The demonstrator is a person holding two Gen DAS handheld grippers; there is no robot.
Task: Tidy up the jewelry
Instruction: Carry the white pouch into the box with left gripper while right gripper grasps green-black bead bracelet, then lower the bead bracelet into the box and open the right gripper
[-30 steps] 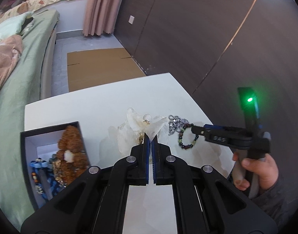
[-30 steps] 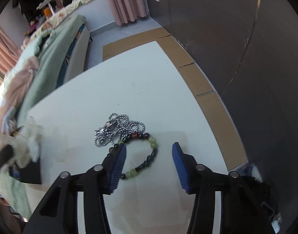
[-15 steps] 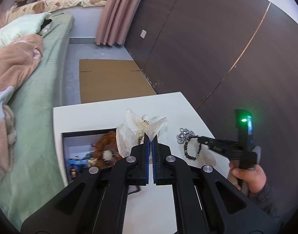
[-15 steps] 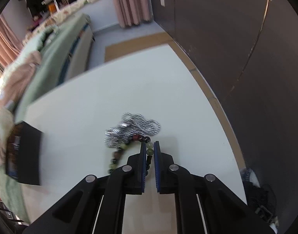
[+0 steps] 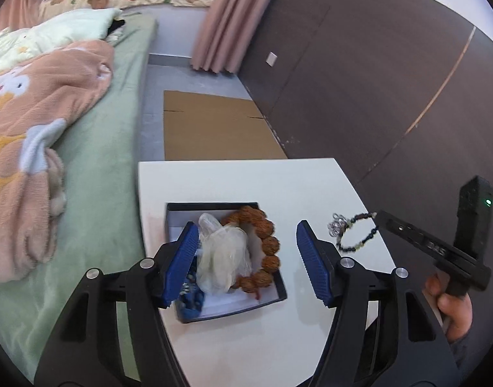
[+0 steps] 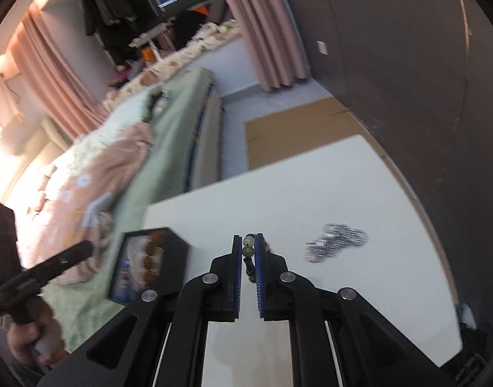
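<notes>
Box (image 5: 280, 285) holds plastic bag (image 5: 222, 256), brown bead bracelet (image 5: 267, 245), blue beads (image 5: 190, 296).

- In the right wrist view the silver chain (image 6: 338, 242) and black box (image 6: 149, 266) are motion-blurred.
- The left hand-held gripper (image 5: 246, 258) hides the box's blue contents (image 5: 191, 300).

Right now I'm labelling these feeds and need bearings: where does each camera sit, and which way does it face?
Left wrist: on the left hand-held gripper, open over the black box where a clear bag lies; the right hand shows.
Right wrist: on the right hand-held gripper, shut on the beaded bracelet; the left hand shows.
Shared: box, white table, silver chain, bed.
</notes>
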